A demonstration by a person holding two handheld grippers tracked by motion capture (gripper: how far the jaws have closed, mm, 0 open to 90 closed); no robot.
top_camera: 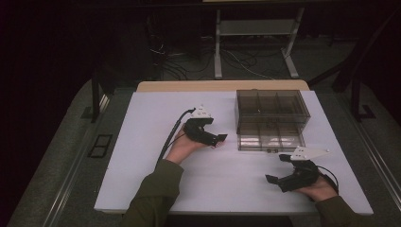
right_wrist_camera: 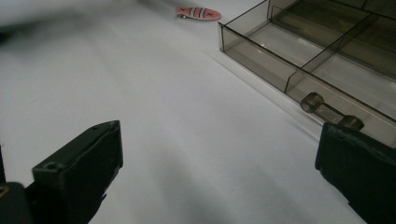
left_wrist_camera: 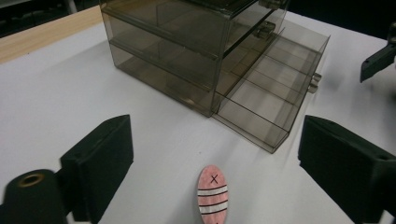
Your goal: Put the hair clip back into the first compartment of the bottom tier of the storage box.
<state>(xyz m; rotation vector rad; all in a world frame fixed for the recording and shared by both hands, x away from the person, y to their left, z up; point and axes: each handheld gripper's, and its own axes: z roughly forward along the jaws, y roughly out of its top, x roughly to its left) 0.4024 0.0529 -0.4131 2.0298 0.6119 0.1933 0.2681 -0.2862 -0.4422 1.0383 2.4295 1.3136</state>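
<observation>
A small pink fish-shaped piece [left_wrist_camera: 213,195] with dark stripes and an X lies flat on the white table [top_camera: 142,156]. My left gripper [left_wrist_camera: 217,140] stands open around it, one jaw on each side, and neither pad touches it. In the high view the left gripper [top_camera: 215,135] sits just left of a smoky clear drawer box [top_camera: 272,111]. The box's bottom drawer [left_wrist_camera: 271,88] is pulled out and its compartments look empty. My right gripper [top_camera: 278,168] rests open and empty near the table's front right. Its own view shows the drawer's handle [right_wrist_camera: 327,109] and the pink piece [right_wrist_camera: 198,13] far off.
The drawer box [left_wrist_camera: 187,42] stands at the table's back right, near a wooden edge strip [top_camera: 222,86]. Behind the table are a metal stand [top_camera: 255,28] and cables on the dark floor. Bare white table lies between the two hands.
</observation>
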